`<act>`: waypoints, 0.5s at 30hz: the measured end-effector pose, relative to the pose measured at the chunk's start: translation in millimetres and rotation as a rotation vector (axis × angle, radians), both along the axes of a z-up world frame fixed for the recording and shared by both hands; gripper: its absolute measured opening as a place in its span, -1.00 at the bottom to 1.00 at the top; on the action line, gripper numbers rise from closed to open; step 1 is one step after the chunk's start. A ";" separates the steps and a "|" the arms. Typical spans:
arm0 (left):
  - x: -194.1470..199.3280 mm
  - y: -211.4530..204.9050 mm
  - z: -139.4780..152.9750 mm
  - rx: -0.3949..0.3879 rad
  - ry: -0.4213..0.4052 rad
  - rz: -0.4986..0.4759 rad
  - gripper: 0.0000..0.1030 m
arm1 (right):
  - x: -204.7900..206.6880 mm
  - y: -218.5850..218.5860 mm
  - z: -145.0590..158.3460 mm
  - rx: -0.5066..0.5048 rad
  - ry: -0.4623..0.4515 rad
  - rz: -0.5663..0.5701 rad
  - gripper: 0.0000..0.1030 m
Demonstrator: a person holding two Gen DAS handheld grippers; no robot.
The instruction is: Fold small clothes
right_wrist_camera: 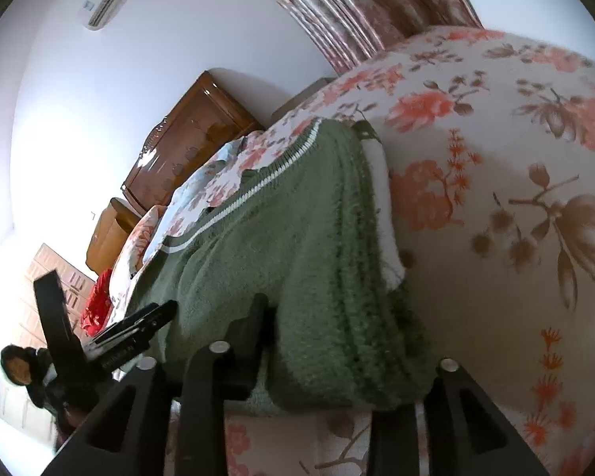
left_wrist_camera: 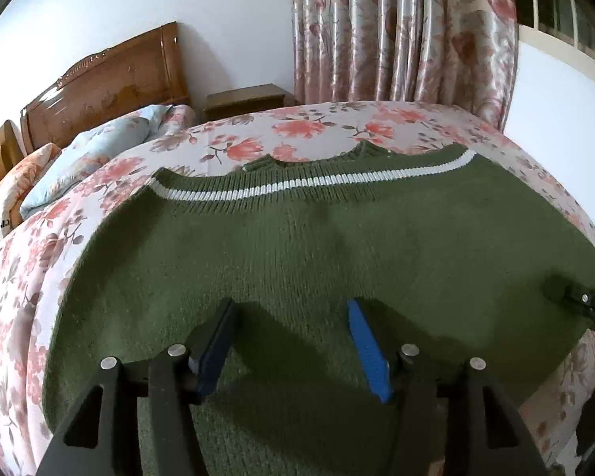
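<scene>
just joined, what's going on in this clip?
A person with a gripper in each hand is folding a green sweater on a bed with a floral sheet. The sweater lies spread flat, its white-striped hem on the far side. The left gripper is over the near part of the knit with its jaws apart, gripping nothing. The right gripper is shut on the sweater's edge, which bunches up thick between its fingers. No fold is visible yet from the left wrist view.
</scene>
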State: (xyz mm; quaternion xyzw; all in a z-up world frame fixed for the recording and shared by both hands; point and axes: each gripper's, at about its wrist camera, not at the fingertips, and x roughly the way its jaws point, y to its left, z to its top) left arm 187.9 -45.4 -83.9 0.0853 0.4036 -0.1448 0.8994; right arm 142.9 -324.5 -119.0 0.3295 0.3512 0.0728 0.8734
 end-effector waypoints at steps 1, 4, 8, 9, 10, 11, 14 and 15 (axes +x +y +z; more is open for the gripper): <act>-2.2 2.4 2.9 -0.007 0.022 0.007 0.15 | -0.7 -0.6 -1.2 0.007 0.004 -0.004 -0.30; -24.4 10.7 15.4 -0.050 0.026 -0.016 0.11 | -1.5 -3.5 -1.9 0.035 0.013 -0.012 0.12; -50.9 12.0 -2.5 0.022 0.004 -0.048 0.13 | -3.4 -5.0 -2.2 0.045 0.013 -0.021 0.46; -58.8 12.2 -7.4 0.033 -0.049 -0.066 0.16 | -3.6 -5.5 -2.8 0.051 0.014 -0.025 0.47; -62.9 11.6 -10.4 0.050 -0.068 -0.075 0.16 | -3.8 -5.7 -3.3 0.067 0.017 -0.030 0.48; -64.3 10.3 -10.6 0.061 -0.068 -0.075 0.16 | -4.0 -5.6 -3.3 0.073 0.020 -0.036 0.65; -62.5 11.2 -9.3 0.050 -0.048 -0.071 0.16 | -5.0 -5.2 -2.3 0.098 0.028 -0.047 1.00; -61.5 11.6 -9.7 0.049 -0.048 -0.072 0.16 | -5.1 -5.3 -1.8 0.102 0.030 -0.051 1.00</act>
